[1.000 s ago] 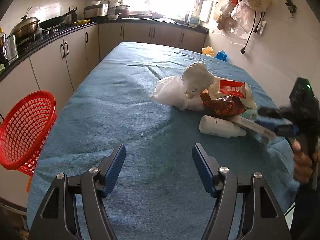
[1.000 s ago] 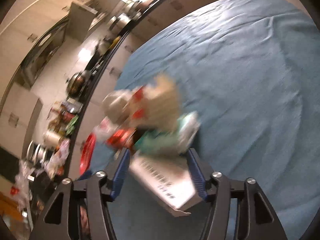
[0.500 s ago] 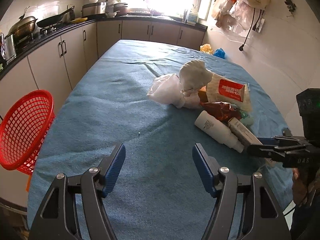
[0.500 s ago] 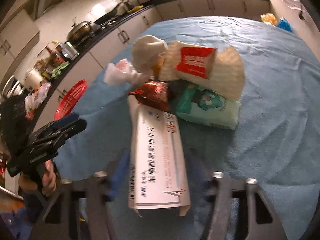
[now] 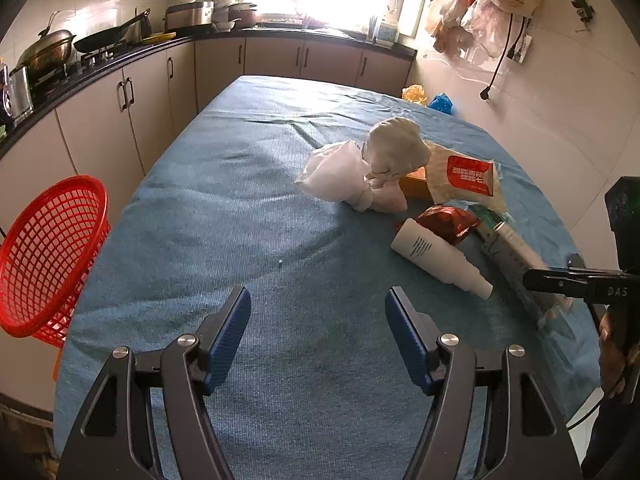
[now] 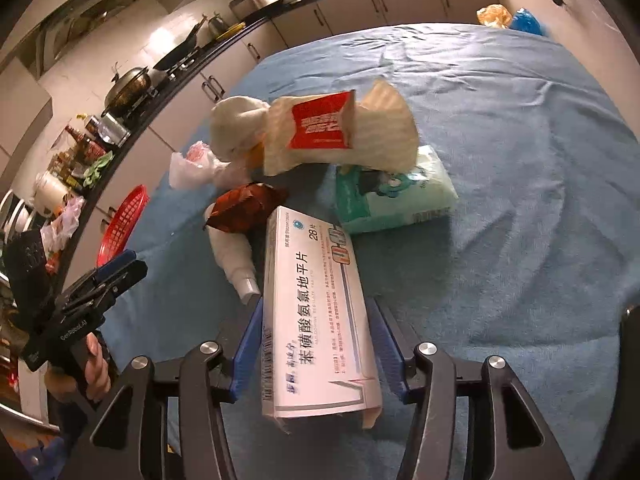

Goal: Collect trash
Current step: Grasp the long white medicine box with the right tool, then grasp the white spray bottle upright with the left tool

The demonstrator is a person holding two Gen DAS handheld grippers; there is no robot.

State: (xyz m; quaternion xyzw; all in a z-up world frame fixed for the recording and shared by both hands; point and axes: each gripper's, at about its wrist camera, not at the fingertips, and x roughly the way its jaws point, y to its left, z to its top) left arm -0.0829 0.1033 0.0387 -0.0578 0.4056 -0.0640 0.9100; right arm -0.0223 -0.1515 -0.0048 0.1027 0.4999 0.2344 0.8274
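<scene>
Right gripper [image 6: 314, 344]: jaws closed on the long white medicine box [image 6: 316, 320], blue pads against both long sides near its printed end, box pointing away toward the pile. Whether the box is clear of the blue tablecloth [image 6: 520, 160] or still resting on it — cannot tell from the wrist view.

Left gripper [image 5: 318, 332]: jaws wide apart, nothing between them, hovering over bare cloth at the near end of the table.

Around the box: white bottle [image 5: 440, 262] lying on its side just beside it, red-brown foil wrapper [image 5: 444, 222] touching the bottle's base, green-white tissue pack [image 6: 394, 192] beyond, then the red-labelled packet [image 6: 332, 128] and crumpled white bags [image 5: 340, 174].

Red basket [image 5: 44, 256] sits off the table's left edge, tilted, well apart from the pile; looks empty from here.

Step in hand, as judged: first pick — box secured, transfer not begun.

Next move calls for carrying the box across the table to the basket without sweeping the bottle, which could roll. The left gripper is nearer the basket; it is free for the bottle.
</scene>
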